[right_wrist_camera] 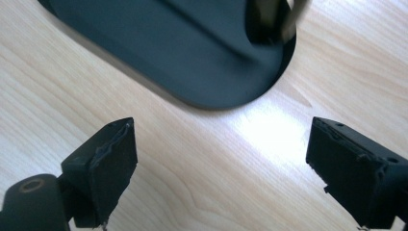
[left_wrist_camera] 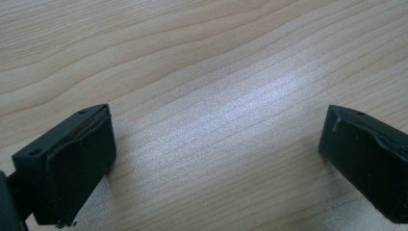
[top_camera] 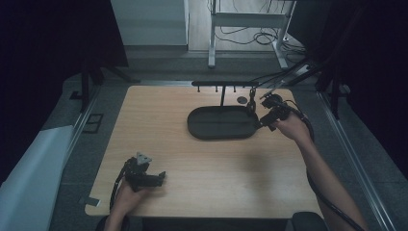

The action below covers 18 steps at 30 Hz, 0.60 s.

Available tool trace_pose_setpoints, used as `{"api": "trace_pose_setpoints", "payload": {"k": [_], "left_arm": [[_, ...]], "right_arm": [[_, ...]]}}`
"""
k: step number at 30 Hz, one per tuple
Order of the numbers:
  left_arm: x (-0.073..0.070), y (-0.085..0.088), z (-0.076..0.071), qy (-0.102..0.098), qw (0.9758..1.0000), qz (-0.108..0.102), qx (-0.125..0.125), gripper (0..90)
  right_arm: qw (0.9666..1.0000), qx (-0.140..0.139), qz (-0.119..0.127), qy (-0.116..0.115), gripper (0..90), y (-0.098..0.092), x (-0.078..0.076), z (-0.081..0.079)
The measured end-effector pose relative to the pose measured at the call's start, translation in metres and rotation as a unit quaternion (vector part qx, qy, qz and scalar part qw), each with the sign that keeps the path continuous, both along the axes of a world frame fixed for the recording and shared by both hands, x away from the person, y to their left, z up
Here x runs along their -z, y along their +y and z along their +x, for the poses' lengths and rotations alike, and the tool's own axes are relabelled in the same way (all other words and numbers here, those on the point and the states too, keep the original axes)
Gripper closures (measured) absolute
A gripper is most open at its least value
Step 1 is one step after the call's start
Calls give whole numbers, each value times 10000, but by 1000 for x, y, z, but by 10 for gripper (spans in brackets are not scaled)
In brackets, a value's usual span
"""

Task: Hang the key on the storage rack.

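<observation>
A dark oval tray forms the base of a stand with a thin post and a horizontal bar carrying small pegs. My right gripper sits at the tray's right end, jaws spread wide over bare wood, nothing between them. In the right gripper view the tray's rounded end lies just beyond the right gripper. My left gripper rests near the table's front left, held by a hand. Seen in the left gripper view, the left gripper is open over bare wood.
A small dark round disc lies on the wooden table behind the tray. Something dark hangs from the bar's right end. Cables trail from both grippers. Dark curtains and a metal frame stand beyond the table.
</observation>
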State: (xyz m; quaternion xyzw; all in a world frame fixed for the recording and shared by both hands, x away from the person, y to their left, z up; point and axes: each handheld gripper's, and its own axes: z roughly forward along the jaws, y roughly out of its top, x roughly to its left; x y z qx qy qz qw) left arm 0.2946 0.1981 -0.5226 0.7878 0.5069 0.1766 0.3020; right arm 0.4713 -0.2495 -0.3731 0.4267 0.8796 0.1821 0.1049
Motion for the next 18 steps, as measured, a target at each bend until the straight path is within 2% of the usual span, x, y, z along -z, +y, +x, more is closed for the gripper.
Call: {"api": "trace_pose_setpoints", "payload": {"k": [12,18], "left_arm": [[0,0,0,-1,10000,3,0,0],[0,0,0,0,10000,3,1,0]], "right_arm": [[10000,-30,-21,-13,71,-17,8,-24],[9999,-97,-35,-39,59,-24,18,-40]]}}
